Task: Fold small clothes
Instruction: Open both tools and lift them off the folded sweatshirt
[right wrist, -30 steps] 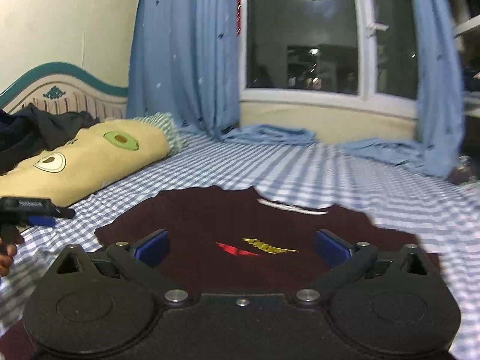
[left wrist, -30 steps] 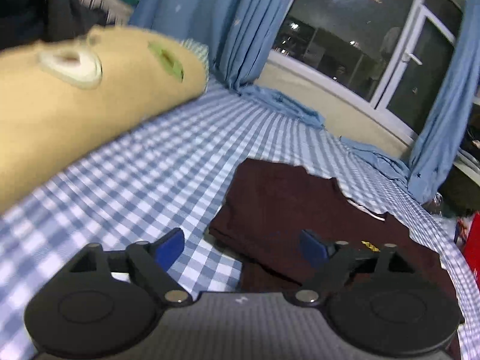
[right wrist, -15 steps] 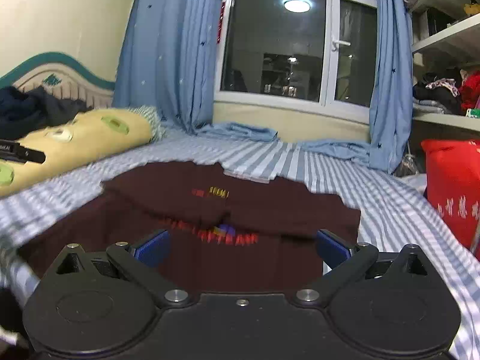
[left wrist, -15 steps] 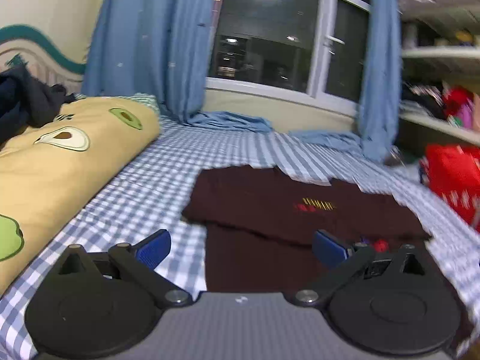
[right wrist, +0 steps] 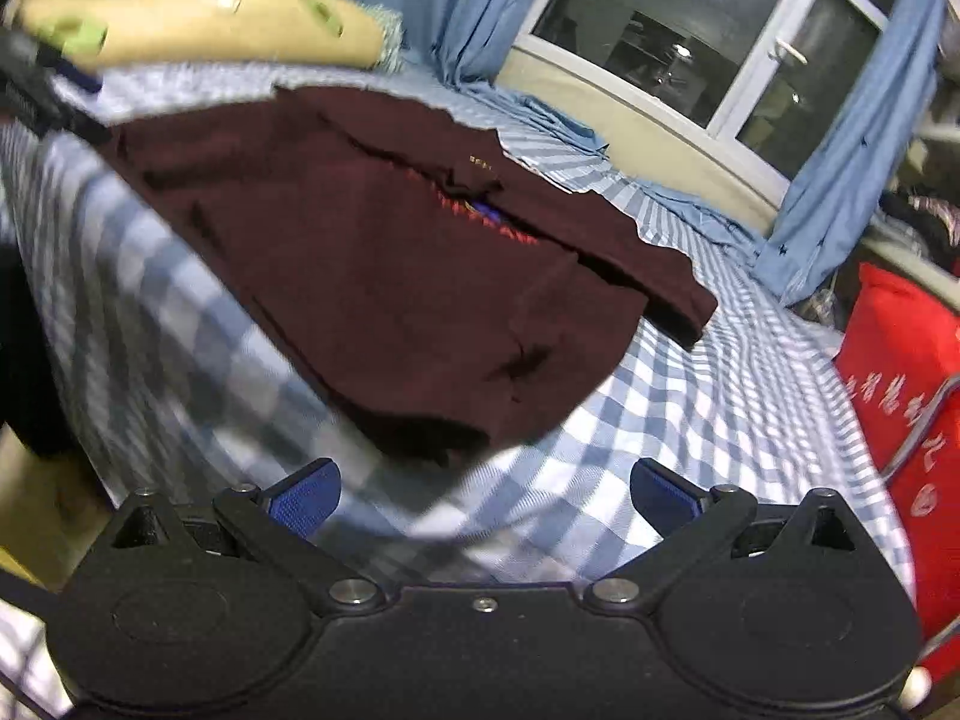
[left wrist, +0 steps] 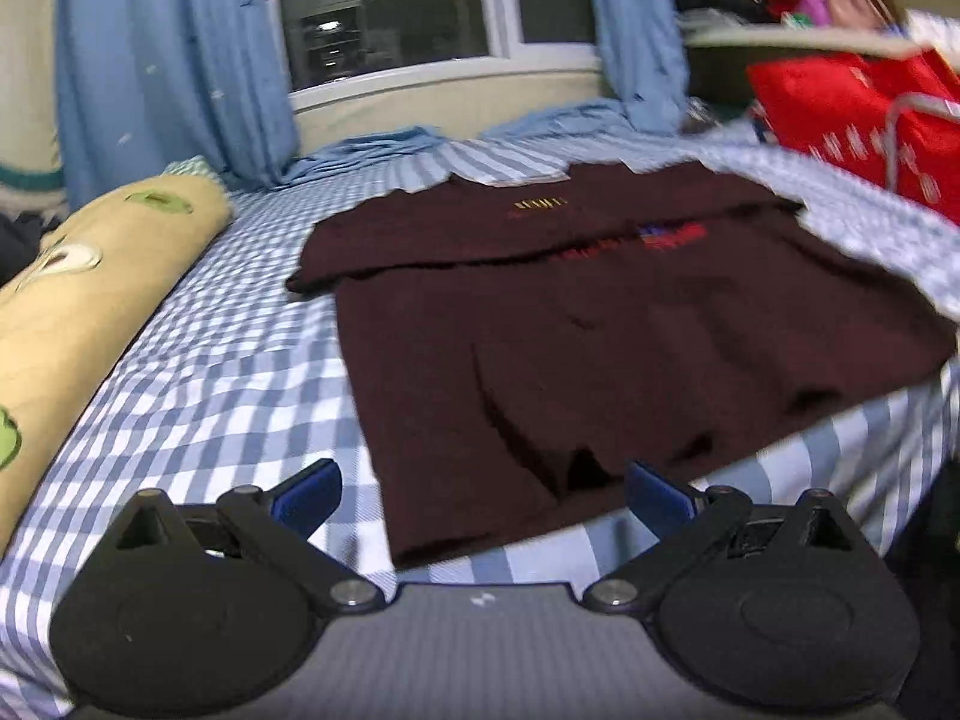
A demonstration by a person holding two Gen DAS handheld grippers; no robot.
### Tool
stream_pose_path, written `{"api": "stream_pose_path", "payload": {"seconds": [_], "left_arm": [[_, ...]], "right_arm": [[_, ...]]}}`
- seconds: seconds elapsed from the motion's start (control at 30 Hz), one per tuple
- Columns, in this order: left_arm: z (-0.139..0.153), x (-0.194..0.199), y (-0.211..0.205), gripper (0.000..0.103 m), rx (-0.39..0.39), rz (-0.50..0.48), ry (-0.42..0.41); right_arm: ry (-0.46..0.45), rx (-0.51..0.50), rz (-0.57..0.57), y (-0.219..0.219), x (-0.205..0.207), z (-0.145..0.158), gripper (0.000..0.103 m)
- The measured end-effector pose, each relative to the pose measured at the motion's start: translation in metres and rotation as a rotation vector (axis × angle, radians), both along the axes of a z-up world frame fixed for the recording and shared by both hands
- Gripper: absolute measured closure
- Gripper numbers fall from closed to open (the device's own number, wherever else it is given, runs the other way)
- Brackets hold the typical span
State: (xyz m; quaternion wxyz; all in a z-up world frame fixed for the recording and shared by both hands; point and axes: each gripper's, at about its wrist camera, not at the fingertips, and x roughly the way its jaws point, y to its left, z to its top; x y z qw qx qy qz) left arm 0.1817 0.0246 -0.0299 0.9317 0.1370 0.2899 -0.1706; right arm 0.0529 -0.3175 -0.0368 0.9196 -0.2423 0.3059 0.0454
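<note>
A: Where's the shirt (left wrist: 600,324) sitting?
B: It's lying partly folded on your checked bedsheet (left wrist: 210,372). Your left gripper (left wrist: 483,495) and right gripper (right wrist: 483,495) are both gaping, grasping nothing.

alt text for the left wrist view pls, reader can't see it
A dark maroon T-shirt, its top part folded down over the body, lies on a blue-and-white checked bedsheet. The open left gripper is just short of the shirt's near hem, holding nothing. An avocado-print pillow lies left, a red bag right, blue curtains behind.
</note>
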Motion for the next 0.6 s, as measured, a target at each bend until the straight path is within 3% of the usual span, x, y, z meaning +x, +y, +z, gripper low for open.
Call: {"api": "stream_pose_path", "payload": {"seconds": [0.27, 0.47, 0.6], "left_arm": [[-0.014, -0.002, -0.021, 0.001, 0.111, -0.026, -0.011], [-0.018, 0.002, -0.018, 0.001, 0.107, -0.026, 0.01], [-0.016, 0.004, -0.015, 0.001, 0.121, -0.04, 0.012]], "right_arm": [[-0.046, -0.046, -0.039, 0.0, 0.025, -0.025, 0.001], [-0.095, -0.127, -0.006, 0.002, 0.024, -0.028, 0.001], [-0.176, -0.166, 0.024, 0.001, 0.018, -0.02, 0.013]]}}
